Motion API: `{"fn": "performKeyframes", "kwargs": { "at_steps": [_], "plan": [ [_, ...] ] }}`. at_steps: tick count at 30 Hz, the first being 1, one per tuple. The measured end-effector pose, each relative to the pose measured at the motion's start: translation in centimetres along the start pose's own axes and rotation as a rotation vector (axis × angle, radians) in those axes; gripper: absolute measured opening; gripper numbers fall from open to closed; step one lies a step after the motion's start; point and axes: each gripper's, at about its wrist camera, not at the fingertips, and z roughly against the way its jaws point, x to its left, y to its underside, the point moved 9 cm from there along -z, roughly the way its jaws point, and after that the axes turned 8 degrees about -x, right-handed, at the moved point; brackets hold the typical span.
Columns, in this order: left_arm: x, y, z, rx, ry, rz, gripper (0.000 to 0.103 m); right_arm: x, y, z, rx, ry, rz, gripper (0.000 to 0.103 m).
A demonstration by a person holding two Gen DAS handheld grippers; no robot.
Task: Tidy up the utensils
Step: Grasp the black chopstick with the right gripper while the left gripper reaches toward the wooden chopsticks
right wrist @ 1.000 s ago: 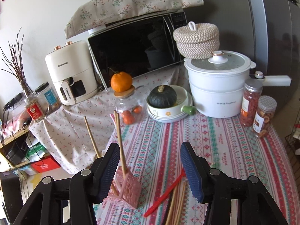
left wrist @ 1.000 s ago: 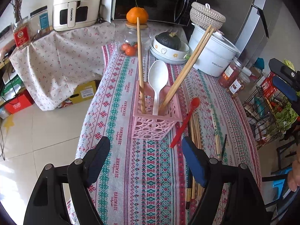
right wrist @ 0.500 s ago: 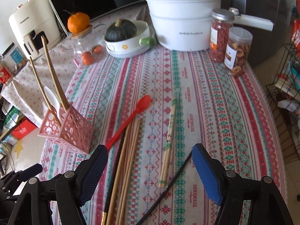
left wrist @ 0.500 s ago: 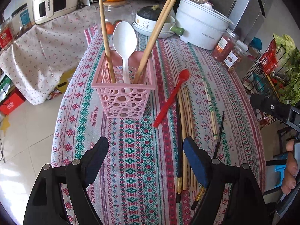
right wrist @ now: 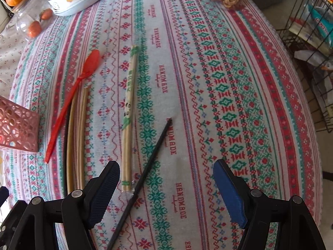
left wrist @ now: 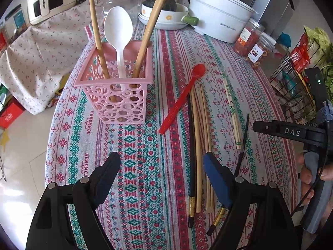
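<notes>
A pink basket (left wrist: 116, 95) holds a white spoon (left wrist: 118, 31) and wooden chopsticks (left wrist: 149, 27). On the patterned cloth lie a red spoon (left wrist: 181, 98), several loose wooden chopsticks (left wrist: 200, 137), a wrapped chopstick pair (left wrist: 231, 108) and a black chopstick (left wrist: 243, 137). My left gripper (left wrist: 161, 170) is open, empty, above the cloth near the loose chopsticks. My right gripper (right wrist: 166, 179) is open, empty, low over the black chopstick (right wrist: 145, 175), next to the wrapped pair (right wrist: 129, 112). The red spoon (right wrist: 72, 98) and basket (right wrist: 16, 129) show at left.
A white pot (left wrist: 220, 20), a bowl with a dark squash (left wrist: 164, 14) and snack jars (left wrist: 247, 37) stand at the table's far end. A wire rack (left wrist: 297, 79) stands to the right. The table edge drops to the floor at left.
Both grippers have moved forward and down toward the table. The right gripper now hovers closer over the black chopstick and the wrapped pair. Both stay open.
</notes>
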Motion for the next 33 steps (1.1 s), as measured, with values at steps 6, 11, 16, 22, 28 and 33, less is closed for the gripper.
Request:
{"fn": "performKeyframes", "kwargs": {
  "at_steps": [6,11,16,22,28,33],
  "plan": [
    [-1.3,-0.4,0.4,-0.020,0.046,-0.007,0.078,0.2,-0.1,-1.5,0.037,-0.011,-0.017,0.055],
    [-2.5,-0.3,0.5,-0.021,0.079,-0.035,0.066,1.2,0.2,-2.7,0.048,-0.009,0.002,0.043],
    [-3.5,-0.2,0.5,-0.015,0.107,-0.052,0.056,2.2,0.4,-2.7,0.008,0.026,0.126,0.021],
    [-4.5,0.4,-0.5,0.009,0.117,-0.075,0.036,1.4,0.6,-2.2,0.030,-0.055,0.069,0.007],
    [-6.5,0.3,-3.0,0.040,0.106,-0.117,0.023,-0.4,-0.3,0.0,0.002,-0.108,0.051,0.004],
    [-7.3,-1.2,-5.3,0.055,0.064,-0.114,0.023,-1.6,-0.9,1.8,-0.021,-0.156,0.029,0.004]
  ]
}}
